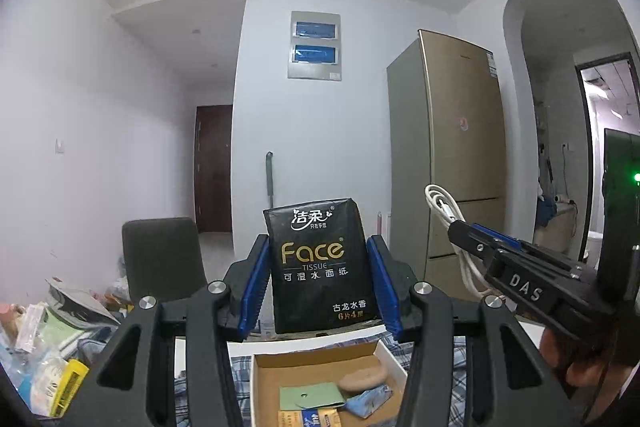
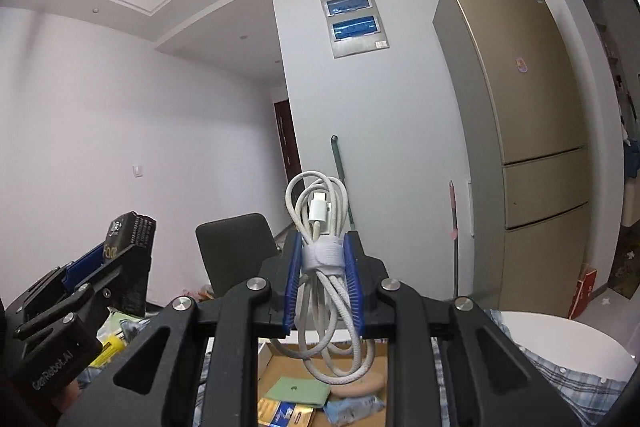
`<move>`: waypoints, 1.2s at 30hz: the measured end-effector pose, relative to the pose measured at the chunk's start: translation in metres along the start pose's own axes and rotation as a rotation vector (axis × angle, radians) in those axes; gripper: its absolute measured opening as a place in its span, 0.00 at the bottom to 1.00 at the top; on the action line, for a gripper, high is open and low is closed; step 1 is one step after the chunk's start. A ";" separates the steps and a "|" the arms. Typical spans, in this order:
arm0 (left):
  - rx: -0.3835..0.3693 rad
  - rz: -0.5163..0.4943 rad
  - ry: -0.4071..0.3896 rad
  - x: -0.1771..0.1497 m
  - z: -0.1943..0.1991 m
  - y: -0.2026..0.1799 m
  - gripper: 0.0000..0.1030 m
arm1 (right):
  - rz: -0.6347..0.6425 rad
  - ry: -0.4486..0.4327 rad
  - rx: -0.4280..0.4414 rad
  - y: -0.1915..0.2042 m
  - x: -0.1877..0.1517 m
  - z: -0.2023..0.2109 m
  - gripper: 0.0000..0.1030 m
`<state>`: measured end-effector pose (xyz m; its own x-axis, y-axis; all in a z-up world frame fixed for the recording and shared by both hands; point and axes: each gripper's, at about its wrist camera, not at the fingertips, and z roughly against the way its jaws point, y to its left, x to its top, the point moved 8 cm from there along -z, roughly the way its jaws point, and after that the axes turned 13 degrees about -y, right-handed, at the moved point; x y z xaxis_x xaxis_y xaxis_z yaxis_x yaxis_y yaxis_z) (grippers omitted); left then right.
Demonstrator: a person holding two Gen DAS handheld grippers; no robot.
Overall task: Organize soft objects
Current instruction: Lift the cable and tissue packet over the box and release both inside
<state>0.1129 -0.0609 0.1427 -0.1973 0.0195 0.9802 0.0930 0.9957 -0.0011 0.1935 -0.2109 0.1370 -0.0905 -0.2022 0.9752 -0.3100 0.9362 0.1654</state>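
Near: my left gripper (image 1: 318,267) fingers clamp a black tissue pack (image 1: 320,263), upright, raised above the cardboard box (image 1: 320,359) on the tabletop. My right gripper (image 2: 322,279) fingers are pinched tight on a white coiled cable (image 2: 320,227), also above the box. Far: fridge (image 2: 532,107).

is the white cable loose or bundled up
Bundled: the white cable is coiled in loops and cinched by a grey strap, which the right claw clamps.
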 end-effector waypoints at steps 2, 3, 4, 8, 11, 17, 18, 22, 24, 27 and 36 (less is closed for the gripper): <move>0.001 0.015 0.005 -0.004 -0.010 0.002 0.49 | 0.011 -0.006 0.002 0.000 -0.005 -0.004 0.20; 0.001 0.020 0.004 -0.005 -0.014 0.003 0.49 | 0.015 -0.004 0.001 0.000 -0.008 -0.006 0.20; 0.004 0.021 0.003 -0.006 -0.017 0.004 0.49 | 0.018 0.000 0.000 0.000 -0.012 -0.007 0.20; 0.013 0.025 0.020 -0.017 -0.030 0.009 0.49 | 0.025 0.026 -0.013 -0.005 -0.030 -0.012 0.20; 0.016 0.035 0.048 -0.028 -0.040 0.013 0.49 | 0.015 0.047 -0.016 -0.009 -0.039 -0.016 0.20; 0.011 0.050 0.117 -0.056 -0.054 0.018 0.49 | 0.029 0.122 -0.011 -0.011 -0.063 -0.028 0.20; 0.007 0.048 0.134 -0.062 -0.057 0.018 0.49 | 0.019 0.151 -0.006 -0.013 -0.071 -0.032 0.20; -0.015 0.028 0.275 -0.095 -0.078 0.017 0.49 | -0.004 0.267 -0.001 -0.017 -0.104 -0.046 0.20; -0.020 0.028 0.362 -0.118 -0.088 0.019 0.49 | 0.011 0.333 0.002 -0.018 -0.124 -0.055 0.20; -0.040 0.042 0.501 -0.153 -0.105 0.019 0.49 | 0.015 0.423 0.036 -0.017 -0.157 -0.064 0.20; -0.021 0.036 0.666 -0.220 -0.131 0.026 0.49 | -0.011 0.610 0.079 -0.024 -0.221 -0.076 0.20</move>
<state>0.2867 -0.0516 -0.0469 0.4503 -0.0144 0.8928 0.1085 0.9933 -0.0387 0.2927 -0.1665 -0.0707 0.4633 0.0113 0.8861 -0.3794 0.9062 0.1868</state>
